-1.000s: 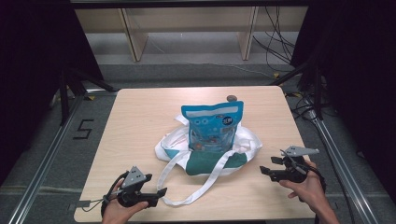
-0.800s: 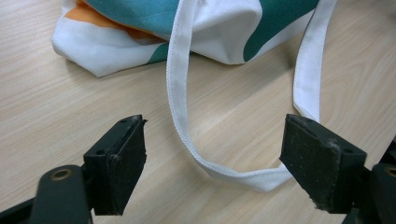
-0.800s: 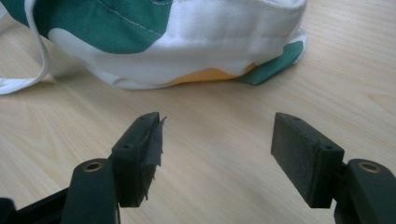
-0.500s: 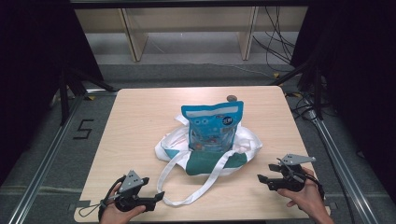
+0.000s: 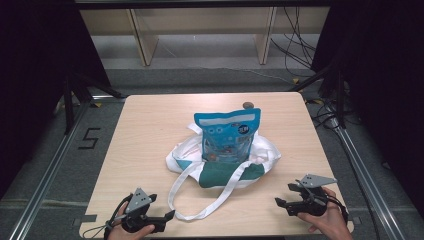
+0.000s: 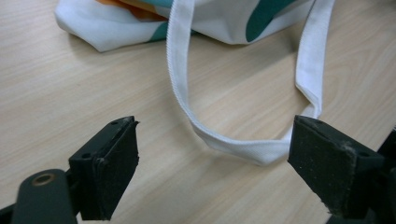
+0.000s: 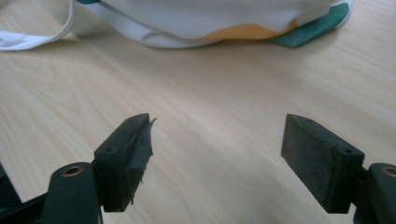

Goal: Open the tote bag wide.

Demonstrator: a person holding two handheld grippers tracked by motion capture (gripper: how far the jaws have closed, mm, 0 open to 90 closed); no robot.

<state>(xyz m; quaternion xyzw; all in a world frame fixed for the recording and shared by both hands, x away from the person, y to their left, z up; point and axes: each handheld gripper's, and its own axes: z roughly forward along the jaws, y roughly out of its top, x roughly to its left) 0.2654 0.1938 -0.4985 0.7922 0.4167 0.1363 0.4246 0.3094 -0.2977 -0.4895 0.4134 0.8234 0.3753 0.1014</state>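
A blue snack bag stands upright in the mouth of a white and teal tote bag at the table's middle. The tote's white strap loops toward the near edge. My left gripper lies at the near left, open, its jaws just having widened. In the left gripper view the strap's bend lies on the wood just ahead of the pads, unpinched. My right gripper is open at the near right, its jaws also just having widened. Between its pads there is bare wood, short of the tote.
A small brown round thing sits behind the blue bag. The wooden table has bare wood on both sides of the tote. Metal rails flank it, cables trail at right, and wooden shelf legs stand beyond.
My right gripper has drawn back toward the near edge, away from the tote. The left gripper has slid slightly nearer the edge. The tote, strap and blue bag lie as before.
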